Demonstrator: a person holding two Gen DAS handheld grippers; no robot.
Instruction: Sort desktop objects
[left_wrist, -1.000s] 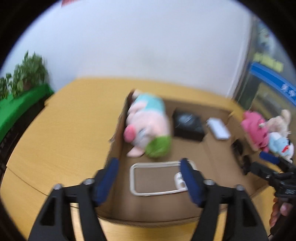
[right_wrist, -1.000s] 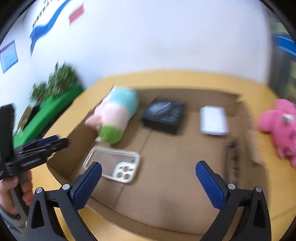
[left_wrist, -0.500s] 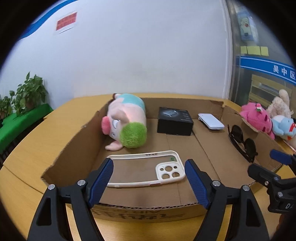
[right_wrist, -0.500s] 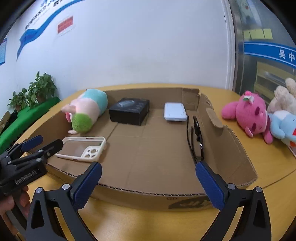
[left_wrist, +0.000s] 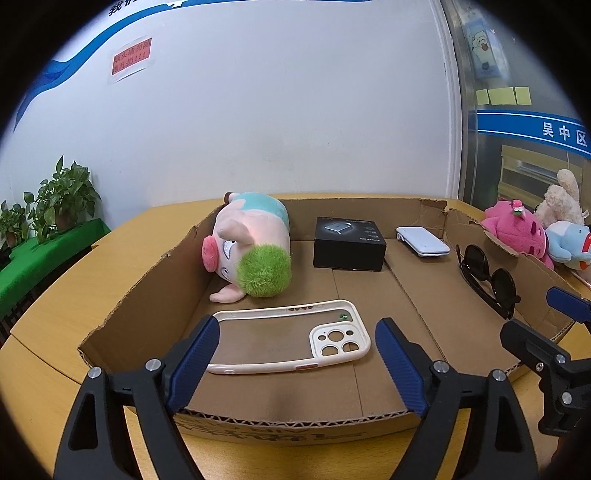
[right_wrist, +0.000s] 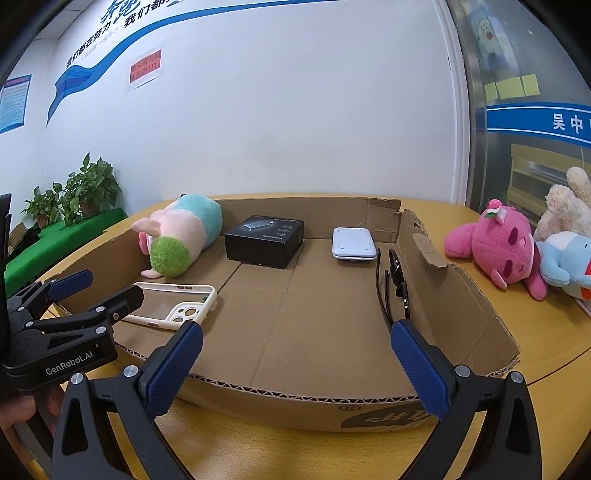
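The phone case lies flat on the floor of the cardboard tray, straight ahead of your left gripper and framed between its two blue pads. Expect it to be very light, thin and a little flexible, with a cream bumper rim, a clear back and a raised camera block at its right end. Lying flat, it offers little to bite on. I would take it across the short width, pads on the two long rims, or tip one long edge up first. Squeeze gently, since a hard pinch will probably bow the frame and make it spring out.

Your left gripper has just been opening and now stands wide, empty, its pads clear of the case and hanging just over the tray's near wall. Your right gripper is also spread wide and holds nothing, with bare cardboard ahead of it.

Beyond the case, ahead and slightly left, lies the plush pig, soft and easy to grab anywhere. Straight ahead behind it sits a rigid black box, further right a white power bank, smooth and likely heavier. The sunglasses lean against the right wall and are fragile, so take them by the frame. The pink plush toy lies outside the tray, far right.
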